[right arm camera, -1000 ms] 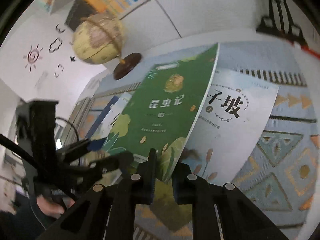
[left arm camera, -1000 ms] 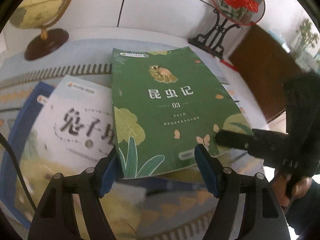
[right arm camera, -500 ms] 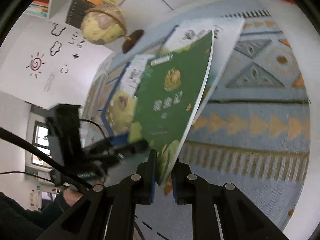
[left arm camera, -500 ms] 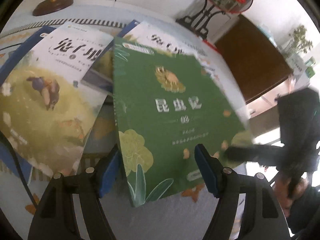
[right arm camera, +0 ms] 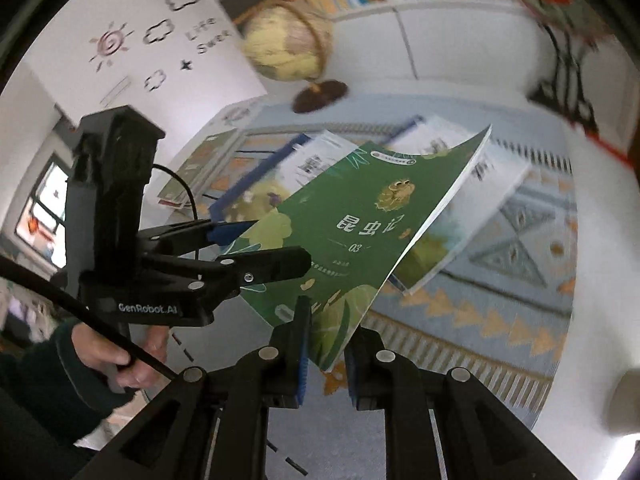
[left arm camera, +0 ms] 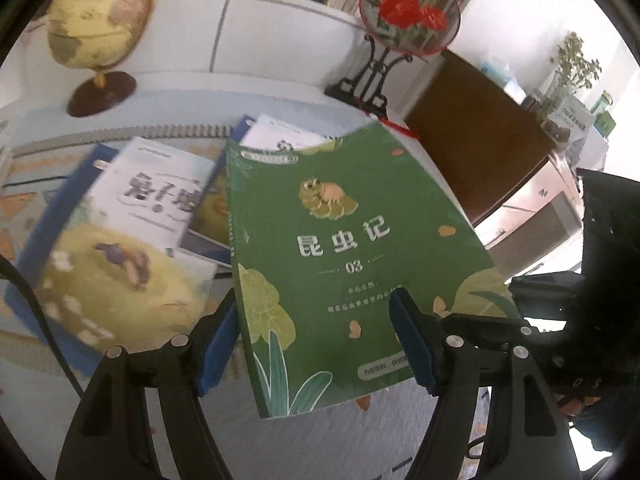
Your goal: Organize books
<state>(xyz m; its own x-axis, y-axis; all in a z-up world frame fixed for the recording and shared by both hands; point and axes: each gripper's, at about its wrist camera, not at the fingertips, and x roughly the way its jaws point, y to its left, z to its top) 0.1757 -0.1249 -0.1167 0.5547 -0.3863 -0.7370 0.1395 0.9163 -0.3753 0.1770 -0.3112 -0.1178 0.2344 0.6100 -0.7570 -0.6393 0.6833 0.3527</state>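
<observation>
Both claws pinch the green book [left arm camera: 340, 264] (lifted clear): right claw [right arm camera: 325, 354] at its corner, left claw [left arm camera: 316, 344] across its edges.

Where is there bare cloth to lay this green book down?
Bare patterned tablecloth lies right of the white books, toward the table's edge, and near the hand-held grippers below the green book. Crowded: the overlapped books below the globe.
</observation>
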